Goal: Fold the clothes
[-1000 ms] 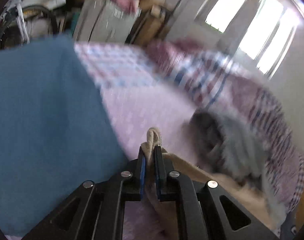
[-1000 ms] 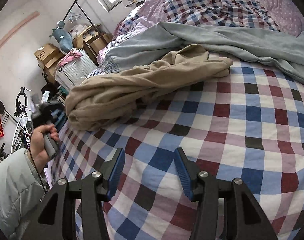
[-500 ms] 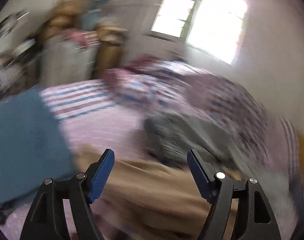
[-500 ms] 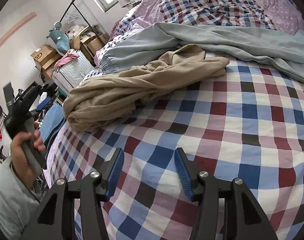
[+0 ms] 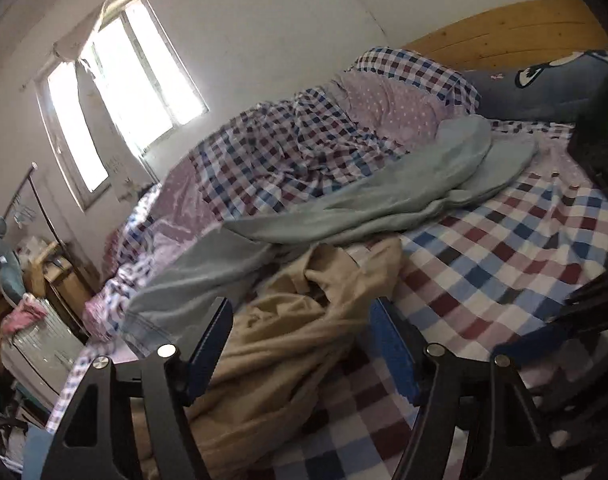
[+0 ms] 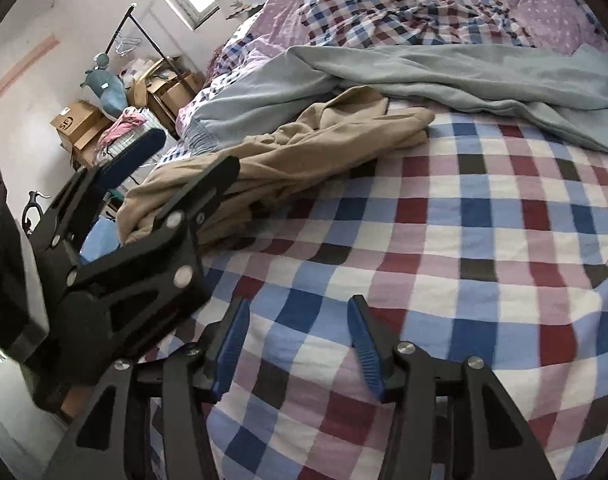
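Partly hidden, in the right wrist view, behind the left gripper (image 5: 300, 308): the near end of the tan garment (image 6: 304, 148). Cut off by the lower frame edge in the left wrist view: that same end. Hard to make out, well right of the tan garment there: a dark, blurred shape at the frame edge.

Left tongs wide but closing, hanging just over the tan garment, pads pressing on nothing. Right gripper (image 6: 299, 304) half spread, near the tan garment, nothing between its jaws, above bare checked sheet (image 6: 463, 220).

Crumpled, unfolded, lying on that sheet: the tan garment itself. Touching its far side: a grey-green garment (image 6: 463, 76). Beyond that, a rumpled checked quilt (image 5: 284, 148) and a wooden headboard (image 5: 503, 28). Left of the tan garment, past the bed edge: blue cloth (image 6: 98, 236), cardboard boxes (image 6: 80, 124), a bright window (image 5: 116, 92).
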